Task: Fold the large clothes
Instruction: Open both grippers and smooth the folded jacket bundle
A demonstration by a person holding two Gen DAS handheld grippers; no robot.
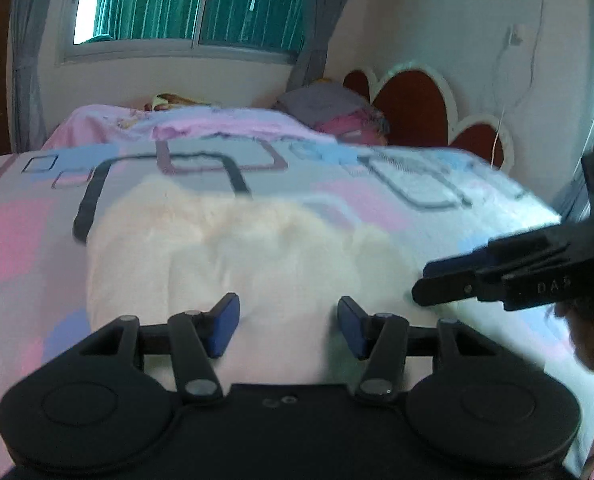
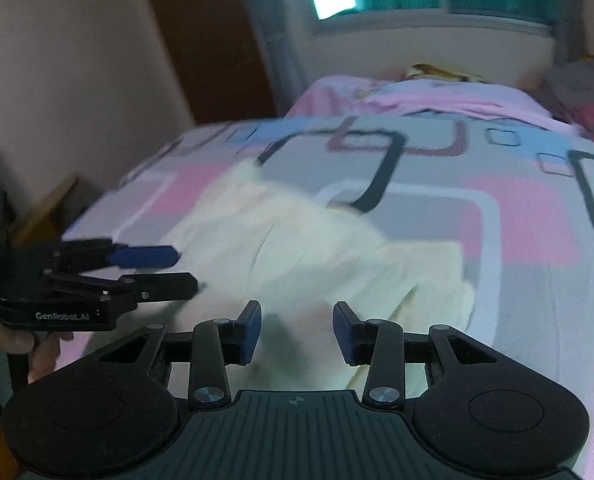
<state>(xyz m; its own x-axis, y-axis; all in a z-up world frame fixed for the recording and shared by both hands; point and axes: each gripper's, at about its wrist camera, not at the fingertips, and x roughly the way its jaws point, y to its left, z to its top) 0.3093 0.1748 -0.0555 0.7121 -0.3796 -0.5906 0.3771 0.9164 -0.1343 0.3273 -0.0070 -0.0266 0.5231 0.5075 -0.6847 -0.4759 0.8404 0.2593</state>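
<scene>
I could read two markings, both on gripper bodies. In my right wrist view, the left gripper (image 2: 185, 272) carried white lettering along its black side that read "GenRobot.AI". In my left wrist view, the right gripper (image 1: 421, 284) showed pale letters on its black side, "DAS", cut off by the frame edge, so I could not tell how the word ended. I found nothing else legible.
</scene>
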